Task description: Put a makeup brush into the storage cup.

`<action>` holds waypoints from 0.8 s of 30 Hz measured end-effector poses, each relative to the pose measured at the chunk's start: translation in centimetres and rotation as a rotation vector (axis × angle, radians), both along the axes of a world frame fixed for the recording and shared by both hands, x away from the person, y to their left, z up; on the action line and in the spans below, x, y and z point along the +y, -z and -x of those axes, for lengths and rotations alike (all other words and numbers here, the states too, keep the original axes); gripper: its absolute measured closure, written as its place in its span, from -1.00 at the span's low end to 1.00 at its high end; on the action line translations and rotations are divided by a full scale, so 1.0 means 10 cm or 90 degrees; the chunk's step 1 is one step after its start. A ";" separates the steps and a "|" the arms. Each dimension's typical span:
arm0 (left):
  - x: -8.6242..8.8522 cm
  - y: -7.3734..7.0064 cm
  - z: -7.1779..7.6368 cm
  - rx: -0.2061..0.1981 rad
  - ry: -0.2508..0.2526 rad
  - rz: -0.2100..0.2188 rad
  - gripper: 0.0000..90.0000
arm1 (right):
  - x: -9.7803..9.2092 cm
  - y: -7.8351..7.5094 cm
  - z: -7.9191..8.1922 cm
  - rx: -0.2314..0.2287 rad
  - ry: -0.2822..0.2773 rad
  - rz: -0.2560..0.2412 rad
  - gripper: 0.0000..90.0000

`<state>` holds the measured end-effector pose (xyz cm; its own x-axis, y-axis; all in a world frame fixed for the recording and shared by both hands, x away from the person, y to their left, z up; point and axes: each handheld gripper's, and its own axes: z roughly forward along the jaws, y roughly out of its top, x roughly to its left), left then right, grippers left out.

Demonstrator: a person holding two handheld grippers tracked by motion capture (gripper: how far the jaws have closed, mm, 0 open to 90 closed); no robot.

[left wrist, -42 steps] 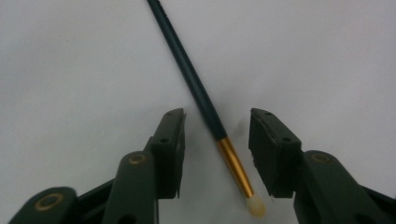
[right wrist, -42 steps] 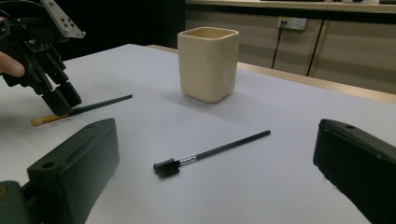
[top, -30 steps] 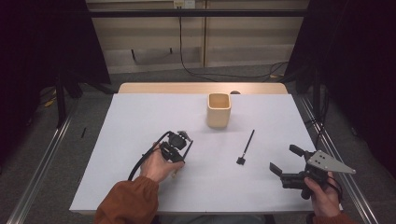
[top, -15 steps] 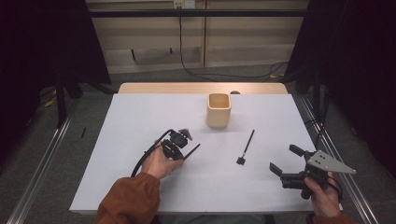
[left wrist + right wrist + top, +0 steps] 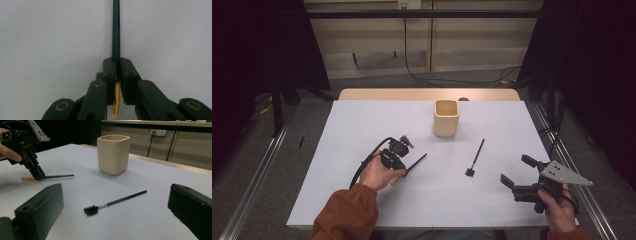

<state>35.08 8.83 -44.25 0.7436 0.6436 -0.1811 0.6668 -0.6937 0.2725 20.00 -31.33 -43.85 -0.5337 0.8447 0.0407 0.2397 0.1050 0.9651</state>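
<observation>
Our left gripper (image 5: 401, 167) has swung its clamped dark pencil (image 5: 416, 163) (gold end behind) flat toward the cup (image 5: 446, 118); our right gripper (image 5: 521, 175) gapes, holding nothing.

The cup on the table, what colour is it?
The cup is cream, a pale beige. The right gripper view shows it best.

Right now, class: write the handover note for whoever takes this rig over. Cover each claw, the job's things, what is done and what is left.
Left claw: shut on the dark brush, near its gold ferrule, low over the white table.
Right claw: open, holding nothing, near the table's right edge.
Spoolie brush: lies loose on the table, between the claws.
Cream cup: upright at the back, nothing seen in it.
Done: dark brush gripped.
Left, probably: both brushes into the cup.
</observation>
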 end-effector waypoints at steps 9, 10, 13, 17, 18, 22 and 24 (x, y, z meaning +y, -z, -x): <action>0.08 -0.07 0.01 -0.002 -0.007 0.054 0.86 | 0.00 0.00 0.00 0.002 -0.002 -0.001 -1.00; 0.09 -0.08 0.01 -0.003 -0.008 0.059 0.86 | 0.00 0.00 -0.01 0.002 -0.002 -0.001 -1.00; 0.09 -0.08 0.02 -0.002 -0.010 0.064 0.86 | 0.00 0.00 0.00 0.002 -0.002 -0.001 -1.00; 0.11 -0.10 0.03 -0.007 -0.010 0.080 0.86 | 0.00 0.00 0.00 0.002 0.000 -0.001 -1.00; 0.11 -0.10 0.03 -0.007 -0.010 0.080 0.86 | 0.00 0.00 0.00 0.002 0.000 -0.001 -1.00; 0.13 -0.14 0.04 -0.022 -0.013 0.107 0.86 | 0.00 0.00 0.00 0.002 0.000 -0.001 -1.00; 0.15 -0.17 0.05 -0.029 -0.012 0.126 0.86 | 0.00 0.00 0.00 0.002 0.000 -0.001 -1.00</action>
<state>34.60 10.35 -42.55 0.7425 0.6120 -0.2723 0.6626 -0.6114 0.4326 20.03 -31.32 -43.87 -0.5340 0.8444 0.0435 0.2429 0.1039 0.9645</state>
